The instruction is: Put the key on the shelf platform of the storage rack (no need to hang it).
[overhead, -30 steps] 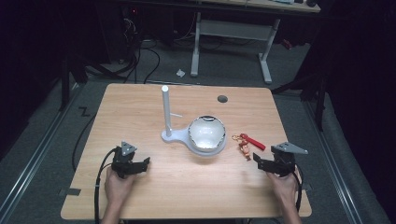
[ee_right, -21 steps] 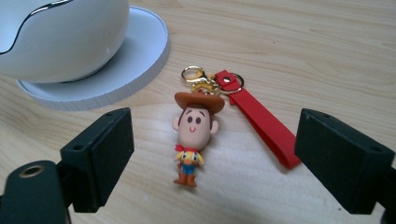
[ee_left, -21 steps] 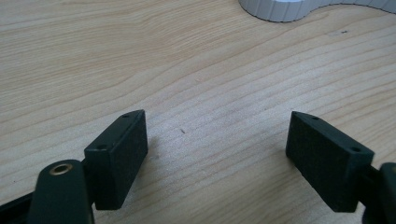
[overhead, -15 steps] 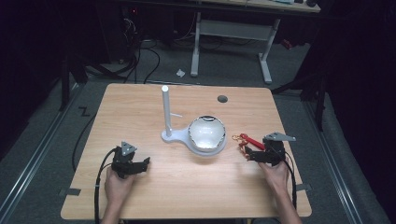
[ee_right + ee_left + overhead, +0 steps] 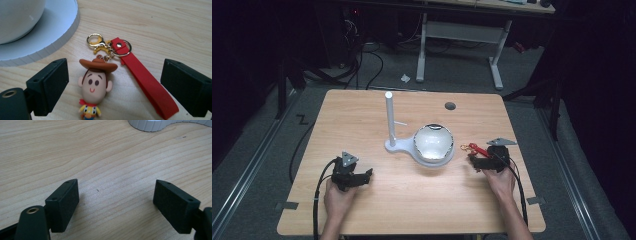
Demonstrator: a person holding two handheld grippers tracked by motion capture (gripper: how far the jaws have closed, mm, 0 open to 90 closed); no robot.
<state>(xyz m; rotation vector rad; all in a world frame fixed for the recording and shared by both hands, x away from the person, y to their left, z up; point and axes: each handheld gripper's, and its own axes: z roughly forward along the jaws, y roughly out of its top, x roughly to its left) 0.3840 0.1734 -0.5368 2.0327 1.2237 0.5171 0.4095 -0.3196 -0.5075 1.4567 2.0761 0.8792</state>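
While both of the person's hands rest on the wooden table [image 5: 362,125] in the high view, the white stand [image 5: 399,145] near its middle serves as the landmark: a flat base with a thin upright post [image 5: 389,117], and a white bowl [image 5: 432,143] sitting on the base's right part. Right of that stand, just beside the bowl, lies the keychain [image 5: 471,148], a small red and gold shape on the wood. The right gripper [image 5: 476,161] is at the keychain, pointing toward the stand, with its grey plate on top and its cable trailing back past the wrist. The left gripper [image 5: 364,176] lies well to the front left of the stand, apart from everything, also pointing toward the table's middle.

Seen from the left gripper view, the two black jaws stand wide apart over bare wood, with nothing between them; the curved edge of the white stand [image 5: 150,125] shows at the top, well ahead of the jaws.

Along the right gripper view, the jaws have just been opening and now stand wide, released, with the keychain [image 5: 96,83] lying on the table between them but touched by neither pad. It is a little cowboy figure with a brown hat, joined by a gold clasp [image 5: 96,41] to a red strap [image 5: 147,86] that runs toward the right jaw. Bowl and stand base [image 5: 57,27] sit just beyond, at the upper left.
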